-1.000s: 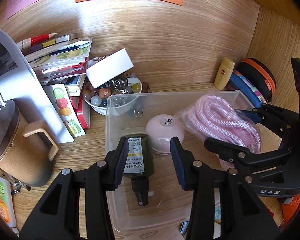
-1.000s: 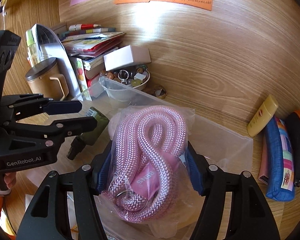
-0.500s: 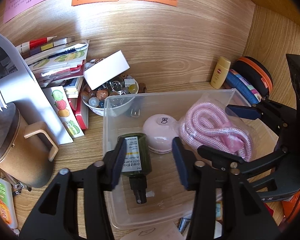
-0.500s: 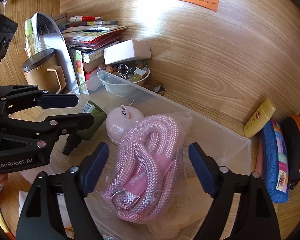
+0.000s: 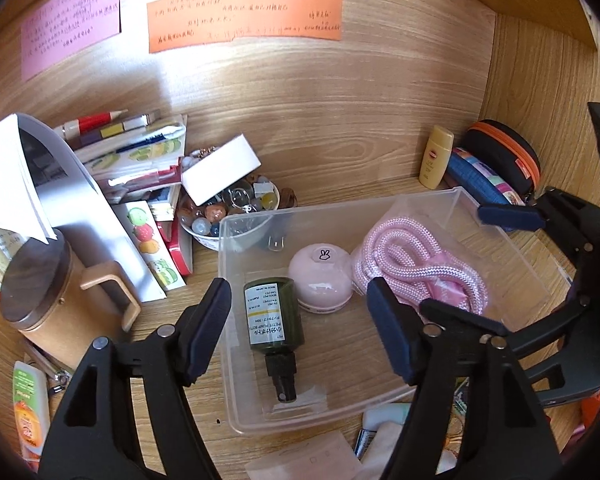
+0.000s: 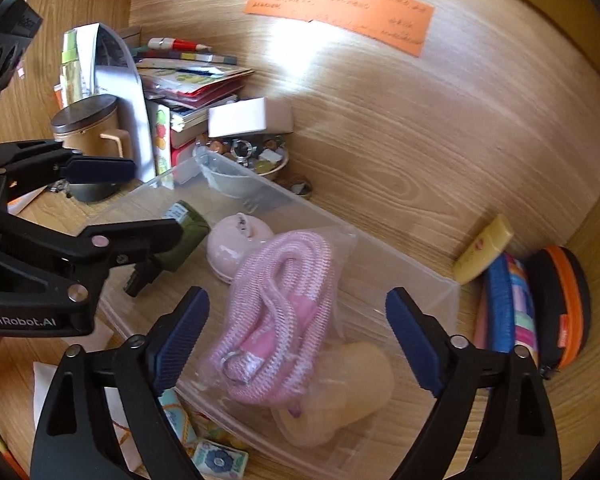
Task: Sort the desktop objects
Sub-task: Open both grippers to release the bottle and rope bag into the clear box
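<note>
Left tool (image 5: 300,328) has just been opening; the green bottle (image 5: 275,318) lies loose between its pads in the clear bin (image 5: 236,360). Right tool (image 6: 296,338) likewise has just spread wide around the bagged pink rope (image 6: 278,312), which rests in the same bin on the desk (image 5: 340,152), beside a pink round case (image 5: 322,278).

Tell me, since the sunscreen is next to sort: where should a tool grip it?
Grip the sunscreen across its flat yellow body below the cap, coming from above and the front; it stands upright against the back wall, a pouch close on its right.
</note>
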Demonstrator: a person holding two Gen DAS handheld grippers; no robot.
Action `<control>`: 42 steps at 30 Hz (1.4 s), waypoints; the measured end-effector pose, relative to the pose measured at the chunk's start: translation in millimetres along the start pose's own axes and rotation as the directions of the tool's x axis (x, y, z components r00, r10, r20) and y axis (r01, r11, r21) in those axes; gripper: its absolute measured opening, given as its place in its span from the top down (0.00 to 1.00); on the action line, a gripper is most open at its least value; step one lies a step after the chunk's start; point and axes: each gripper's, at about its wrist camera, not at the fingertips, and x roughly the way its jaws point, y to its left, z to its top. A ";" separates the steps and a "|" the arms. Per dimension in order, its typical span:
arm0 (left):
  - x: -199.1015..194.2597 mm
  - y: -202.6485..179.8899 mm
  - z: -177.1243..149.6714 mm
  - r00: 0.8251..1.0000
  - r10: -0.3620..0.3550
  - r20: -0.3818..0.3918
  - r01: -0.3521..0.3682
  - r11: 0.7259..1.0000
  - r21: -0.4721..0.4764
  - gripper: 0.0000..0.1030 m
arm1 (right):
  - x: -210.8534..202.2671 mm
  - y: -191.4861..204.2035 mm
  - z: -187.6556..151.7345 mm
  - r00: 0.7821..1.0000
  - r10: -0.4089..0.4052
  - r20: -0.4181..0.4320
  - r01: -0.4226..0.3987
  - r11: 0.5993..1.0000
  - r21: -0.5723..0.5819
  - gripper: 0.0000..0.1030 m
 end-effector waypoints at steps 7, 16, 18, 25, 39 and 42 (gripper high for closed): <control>-15.5 -4.8 -4.4 1.000 0.022 0.015 -0.022 1.000 0.013 0.12 | -15.8 -7.1 -8.2 0.999 -0.038 0.014 0.038 0.999 0.028 0.10; -32.7 -11.1 -13.9 0.999 0.053 0.011 -0.053 0.998 0.020 0.09 | -44.4 -5.5 -25.0 0.998 -0.041 0.043 0.040 0.999 0.037 0.10; -36.3 -11.8 -17.2 0.998 0.055 0.009 -0.056 0.998 0.015 0.09 | -52.3 -4.2 -29.5 0.997 -0.055 0.052 0.053 0.998 0.034 0.10; -50.6 -14.2 -29.4 0.997 0.073 0.007 -0.073 0.997 0.009 0.09 | -82.4 -5.1 -48.3 0.992 -0.093 0.089 0.089 0.995 0.048 0.10; -78.8 -15.1 -57.6 0.997 0.082 0.011 -0.082 0.996 -0.036 0.09 | -114.0 -12.4 -92.2 0.994 -0.086 0.074 0.079 0.992 0.096 0.07; -81.8 -15.5 -64.3 0.997 0.071 0.007 -0.071 0.996 -0.055 0.08 | -115.6 -8.8 -102.8 0.996 -0.067 0.061 0.061 0.993 0.098 0.07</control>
